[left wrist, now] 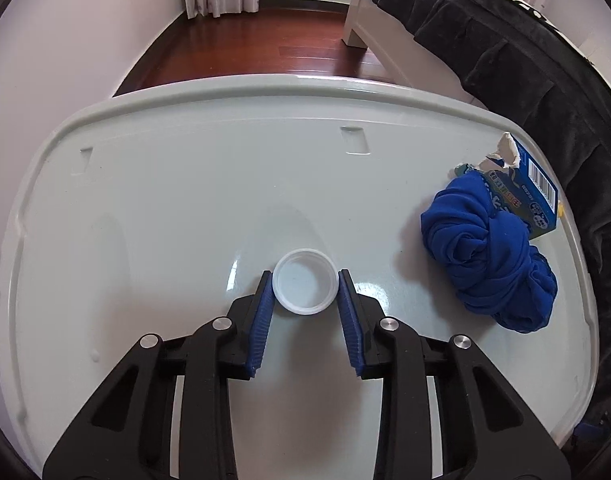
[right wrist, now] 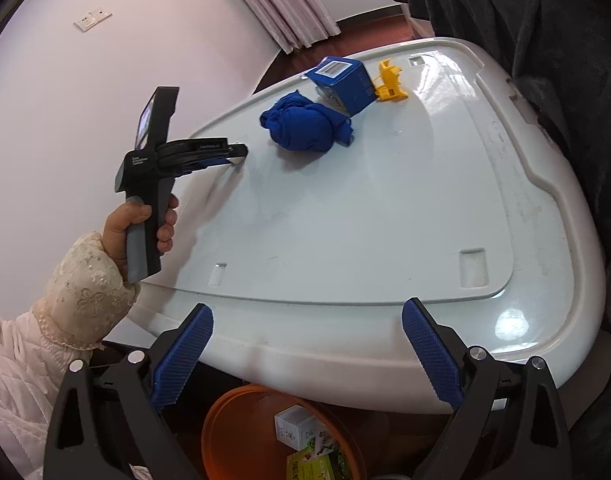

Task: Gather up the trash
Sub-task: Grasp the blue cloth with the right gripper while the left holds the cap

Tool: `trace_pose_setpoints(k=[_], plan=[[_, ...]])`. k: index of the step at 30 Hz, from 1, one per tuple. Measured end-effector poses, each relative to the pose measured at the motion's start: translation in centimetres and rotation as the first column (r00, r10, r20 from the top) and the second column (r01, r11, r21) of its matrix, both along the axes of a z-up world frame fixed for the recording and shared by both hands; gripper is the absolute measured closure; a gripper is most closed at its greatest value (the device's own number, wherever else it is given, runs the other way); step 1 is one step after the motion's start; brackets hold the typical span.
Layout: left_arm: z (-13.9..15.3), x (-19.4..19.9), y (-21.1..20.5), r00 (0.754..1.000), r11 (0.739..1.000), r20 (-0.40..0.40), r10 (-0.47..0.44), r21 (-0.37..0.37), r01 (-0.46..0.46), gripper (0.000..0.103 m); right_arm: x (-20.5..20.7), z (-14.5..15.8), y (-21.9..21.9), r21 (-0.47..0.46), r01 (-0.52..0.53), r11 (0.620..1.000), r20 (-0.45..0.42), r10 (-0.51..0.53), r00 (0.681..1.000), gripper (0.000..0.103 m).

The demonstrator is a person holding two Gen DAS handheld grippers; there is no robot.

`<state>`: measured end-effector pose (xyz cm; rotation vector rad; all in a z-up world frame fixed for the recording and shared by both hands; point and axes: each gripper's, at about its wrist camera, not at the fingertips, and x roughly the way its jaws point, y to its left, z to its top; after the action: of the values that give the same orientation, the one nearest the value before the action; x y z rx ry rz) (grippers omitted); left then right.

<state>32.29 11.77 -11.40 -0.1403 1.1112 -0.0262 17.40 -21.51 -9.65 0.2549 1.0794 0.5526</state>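
A: White plastic cap (left wrist: pixel 305 282) sits between our left tongs (left wrist: pixel 305 280), pads touching both sides, gripped for binning.
B: Our right tongs (right wrist: pixel 307 320) gape wide, empty, above the orange bin (right wrist: pixel 233 432).

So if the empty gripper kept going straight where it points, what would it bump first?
Probably the white table: the right gripper, open and empty, points down over its near edge. Depth is unclear, so it might just clip the rim.

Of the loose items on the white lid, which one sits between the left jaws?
The white bottle cap, open side up between the left gripper pads. The blue cloth bundle and torn blue carton lie apart, off to the right.
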Motion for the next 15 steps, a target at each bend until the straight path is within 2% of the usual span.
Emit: trace_pose_setpoints(k=[5, 8, 10, 15], plan=[[0.0, -0.5, -0.4, 1.000, 1.000, -0.010, -0.016, -0.019, 0.016, 0.072, 0.2, 1.2, 1.0, -0.002, -0.017, 1.000, 0.034, 0.017, 0.999, 0.009], [0.9, -1.9, -0.6, 1.000, 1.000, -0.001, -0.026, -0.006, 0.026, 0.072, 0.7, 2.4, 2.1, -0.004, -0.043, 0.999, 0.070, 0.043, 0.997, 0.009], [1.6, -3.0, -0.5, 1.000, 0.999, 0.003, -0.031, -0.017, 0.031, 0.072, 1.8, 3.6, 3.6, -0.031, -0.097, 0.995, 0.111, 0.100, 0.989, 0.009], [3.7, -6.2, -0.1, 0.998, 0.999, 0.018, -0.052, 0.011, 0.052, 0.072, 5.6, 6.0, 7.0, -0.098, -0.219, 0.971, 0.188, 0.234, 0.954, 0.009]])
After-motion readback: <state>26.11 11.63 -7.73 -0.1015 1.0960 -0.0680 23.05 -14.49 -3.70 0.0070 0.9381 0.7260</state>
